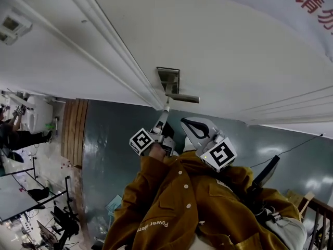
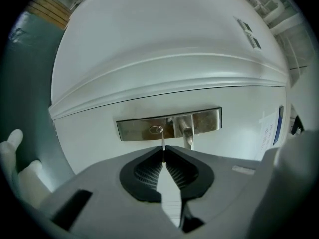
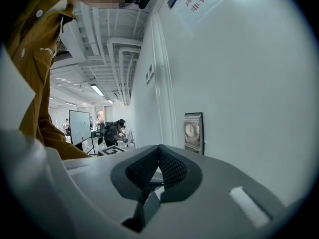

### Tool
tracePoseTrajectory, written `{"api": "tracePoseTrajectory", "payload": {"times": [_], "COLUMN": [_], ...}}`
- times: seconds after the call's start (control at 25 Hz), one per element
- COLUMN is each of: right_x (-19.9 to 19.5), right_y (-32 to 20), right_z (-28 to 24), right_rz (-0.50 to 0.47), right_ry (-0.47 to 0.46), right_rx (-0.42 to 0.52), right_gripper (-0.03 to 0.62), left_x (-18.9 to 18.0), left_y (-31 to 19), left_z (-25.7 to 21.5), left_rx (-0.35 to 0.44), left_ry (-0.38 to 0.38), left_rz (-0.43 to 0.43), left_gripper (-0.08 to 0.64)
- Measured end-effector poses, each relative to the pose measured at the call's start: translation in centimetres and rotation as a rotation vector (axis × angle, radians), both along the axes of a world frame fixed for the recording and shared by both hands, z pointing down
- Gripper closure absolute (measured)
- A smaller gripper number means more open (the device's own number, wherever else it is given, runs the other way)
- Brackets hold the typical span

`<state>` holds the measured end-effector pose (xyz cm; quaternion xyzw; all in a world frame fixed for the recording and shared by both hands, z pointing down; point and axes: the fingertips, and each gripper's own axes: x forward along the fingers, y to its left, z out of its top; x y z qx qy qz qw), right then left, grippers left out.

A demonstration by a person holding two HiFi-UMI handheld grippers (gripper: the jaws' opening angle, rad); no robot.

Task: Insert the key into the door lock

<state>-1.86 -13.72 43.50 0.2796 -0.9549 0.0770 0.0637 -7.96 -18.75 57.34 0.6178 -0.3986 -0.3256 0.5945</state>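
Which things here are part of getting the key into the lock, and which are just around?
In the job: left gripper, key pinched in it, keyhole, lock plate, door.
Just around: right gripper, shut and empty; door handle; red-lettered sign; whiteboard; distant person.

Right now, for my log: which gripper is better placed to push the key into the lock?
Left. The left gripper is shut on the key, whose tip is right at the keyhole. The right gripper is shut on nothing and points along the door.
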Motion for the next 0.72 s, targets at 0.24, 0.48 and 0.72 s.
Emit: {"api": "tracePoseTrajectory", "payload": {"times": [0.24, 0.48, 0.72], "right_x": [-0.3, -0.1, 0.3], "right_y": [-0.4, -0.6, -0.7], "right_z": [-0.9, -0.5, -0.4], "right_rz": [-0.019, 0.001, 0.004], "right_ry": [0.009, 0.013, 0.023], "right_rx": [0.088, 0.058, 0.076], "right_gripper": [0.586, 0.586, 0.586], "left_x": [0.7, 0.6, 0.8], "left_y": [-2.2, -3.1, -2.8], "left_z": [0.6, 1.6, 1.0], "left_rx": [-0.003, -0.01, -0.001], "left_ry": [0.088, 0.073, 0.075], "left_rz": [0.01, 0.023, 0.011], "left_gripper": [0.538, 0.538, 0.538]}}
